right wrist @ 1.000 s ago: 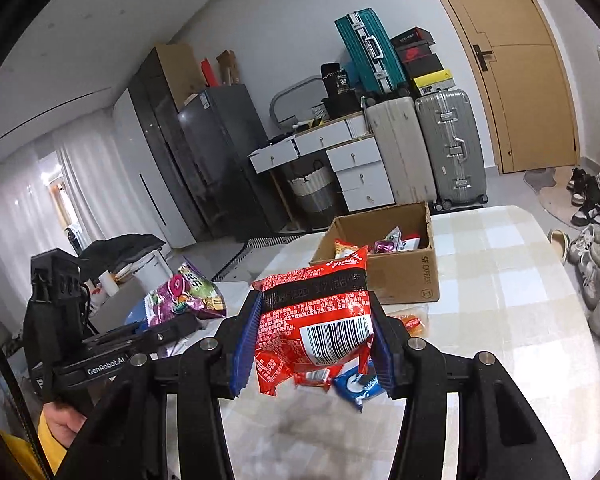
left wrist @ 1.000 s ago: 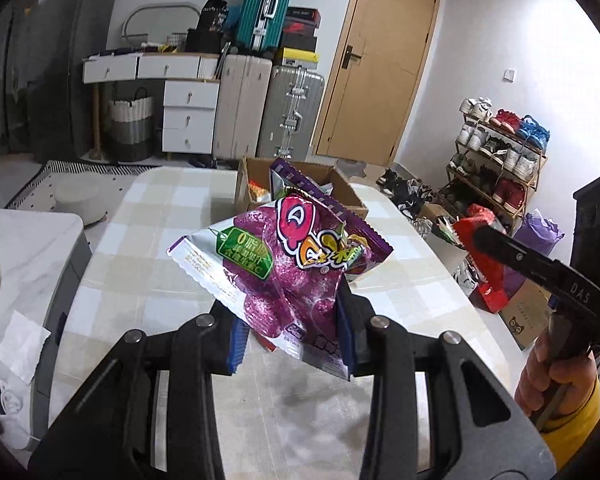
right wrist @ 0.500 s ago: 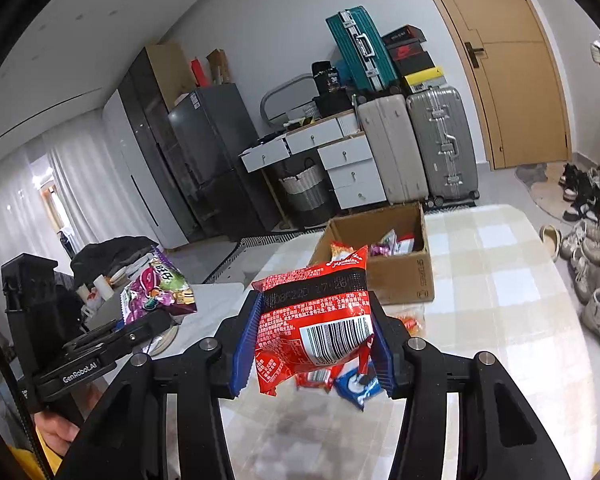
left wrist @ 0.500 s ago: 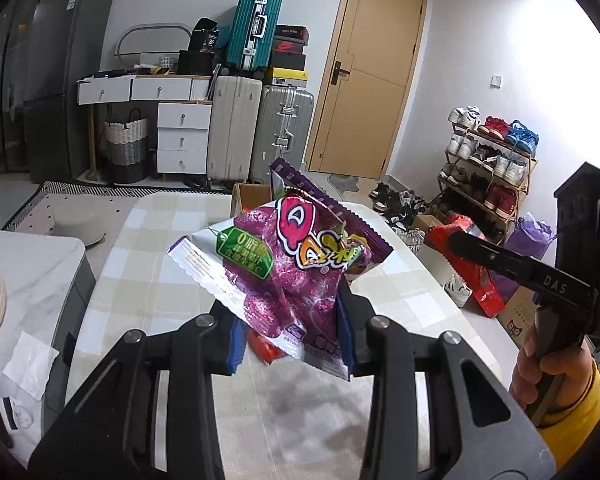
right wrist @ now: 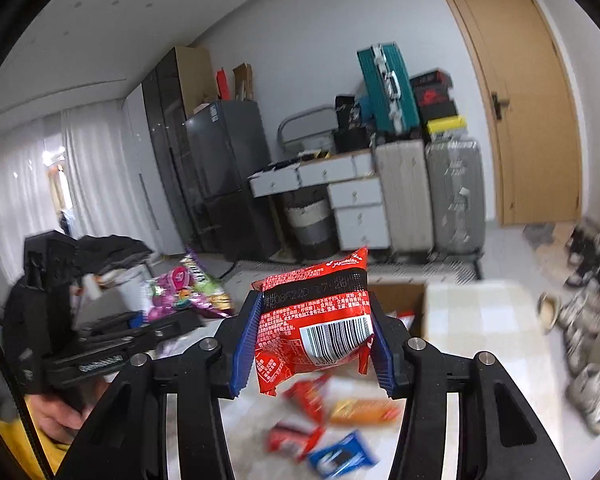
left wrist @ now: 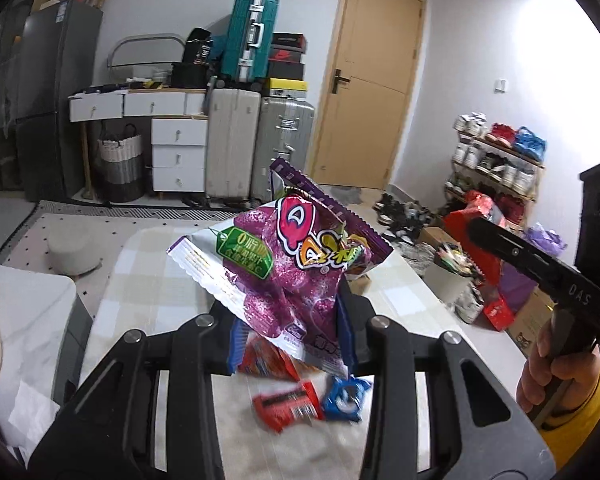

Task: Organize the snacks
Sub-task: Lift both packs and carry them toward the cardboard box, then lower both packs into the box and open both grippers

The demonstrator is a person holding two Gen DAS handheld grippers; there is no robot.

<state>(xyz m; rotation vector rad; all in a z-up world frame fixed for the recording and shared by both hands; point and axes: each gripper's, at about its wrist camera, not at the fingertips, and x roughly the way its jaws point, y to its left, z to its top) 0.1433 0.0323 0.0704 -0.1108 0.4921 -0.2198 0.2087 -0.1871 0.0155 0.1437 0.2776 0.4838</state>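
My left gripper (left wrist: 290,340) is shut on a purple snack bag (left wrist: 292,264), held up above the checked table (left wrist: 148,280). My right gripper (right wrist: 314,344) is shut on a red snack packet (right wrist: 316,328) with a barcode, also held above the table. The right gripper and its red packet show at the right of the left wrist view (left wrist: 480,232); the left gripper with the purple bag shows at the left of the right wrist view (right wrist: 188,292). The cardboard box (right wrist: 396,300) stands behind the red packet, mostly hidden.
Loose small snacks lie on the table below: red packets (left wrist: 288,404), a blue one (left wrist: 346,398), an orange one (right wrist: 364,410). A white side table (left wrist: 20,320) is at the left. Suitcases (left wrist: 256,148), drawers and a shoe rack (left wrist: 496,160) stand beyond.
Both grippers have lifted higher and pulled back with their packets. The cardboard box has dropped low and is now mostly hidden; loose snacks on the table have come into view.
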